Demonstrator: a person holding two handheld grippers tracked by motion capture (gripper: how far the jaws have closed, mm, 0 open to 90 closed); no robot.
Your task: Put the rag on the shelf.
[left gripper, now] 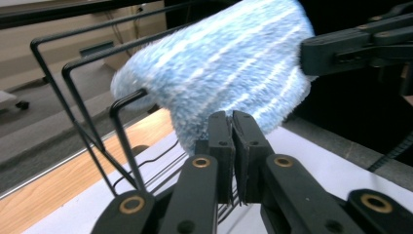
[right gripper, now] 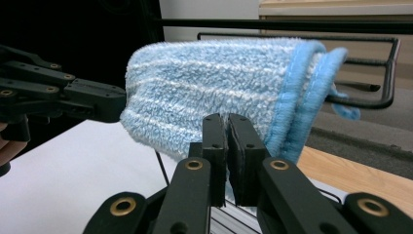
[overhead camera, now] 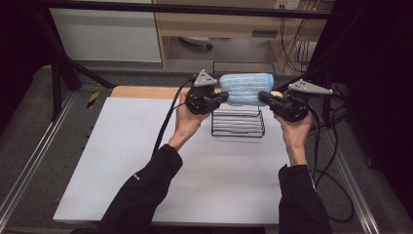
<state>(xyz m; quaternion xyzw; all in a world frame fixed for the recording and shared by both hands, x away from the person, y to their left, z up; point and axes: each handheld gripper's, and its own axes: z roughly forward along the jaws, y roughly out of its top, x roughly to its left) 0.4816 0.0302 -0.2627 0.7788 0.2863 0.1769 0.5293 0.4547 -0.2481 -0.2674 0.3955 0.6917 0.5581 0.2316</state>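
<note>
While both my claws are raised over the far part of the table (overhead camera: pixel 146 161), I record the following. My left gripper (overhead camera: pixel 223 95) stands at the left end of the blue towel (overhead camera: pixel 245 88), and my right gripper (overhead camera: pixel 263 97) stands at its right end, so the towel hangs stretched between the two. In the left gripper view, my left claw's jaws are pressed together with the towel's fluffy lower edge (left gripper: pixel 229 68) lying directly at and beyond their tips; the fabric appears pinched there, though the contact line itself is hidden behind the jaw tips. In the right gripper view, my right claw's jaws are likewise drawn together, with the towel (right gripper: pixel 209 83) rising just past them and its stitched, folded edge to the right of the tips; the hold again looks like a clamp on the lower hem. The towel is folded, pale blue with lighter stripes, and sits above the black wire rack (overhead camera: pixel 238 122), which stands just below and between my claws. From my left claw, the rack's upright loops (left gripper: pixel 87 112) rise to the left of the towel, close beside it; whether the cloth touches the wire I cannot tell. From my right claw, a bar of the rack (right gripper: pixel 370 73) runs behind and to the right of the towel. Each claw sees the other's black jaws at the opposite end of the cloth.
</note>
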